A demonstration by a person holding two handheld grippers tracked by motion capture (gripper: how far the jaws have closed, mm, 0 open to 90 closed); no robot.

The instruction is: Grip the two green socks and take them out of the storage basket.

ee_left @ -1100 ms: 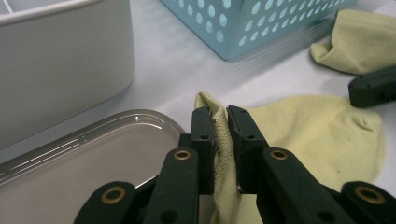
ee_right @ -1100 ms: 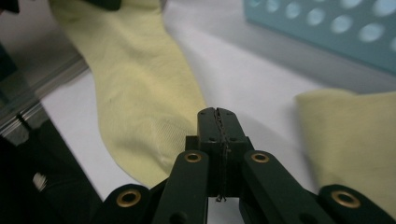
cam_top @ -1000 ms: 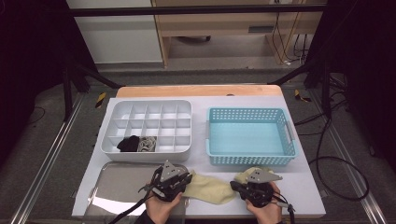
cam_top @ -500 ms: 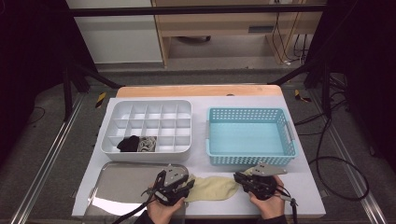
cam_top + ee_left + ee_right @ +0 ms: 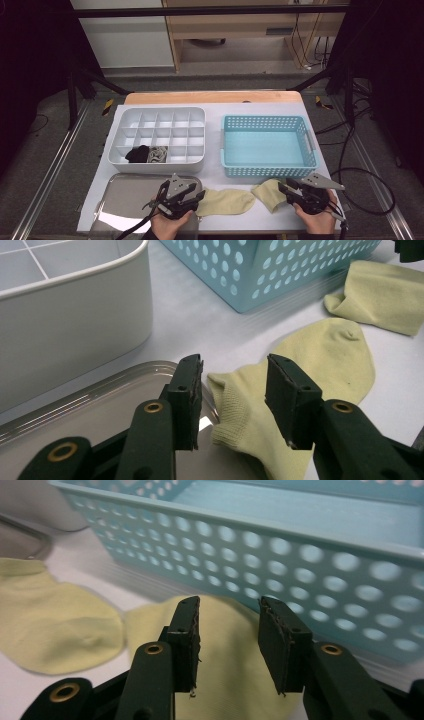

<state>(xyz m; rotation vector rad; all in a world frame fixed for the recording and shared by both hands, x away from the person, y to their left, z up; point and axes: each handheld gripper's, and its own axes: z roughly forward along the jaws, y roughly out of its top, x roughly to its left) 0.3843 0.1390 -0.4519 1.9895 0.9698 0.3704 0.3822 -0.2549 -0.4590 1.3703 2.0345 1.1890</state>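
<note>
Two pale yellow socks lie flat on the white table near its front edge. The longer sock has its cuff under my left gripper, whose jaws have just been opening and stand apart, the pads off the cloth. The shorter sock lies just in front of the blue basket. My right gripper hovers over it, jaws likewise just opened, nothing pinched between them.
A white divided organizer stands at the back left with a black sock and a grey sock in its front cells. A metal tray lies at the front left, under my left gripper's body.
Both grippers opened and let go of the socks. The right hand moved to the right, and the two socks now lie side by side instead of bunched together.
</note>
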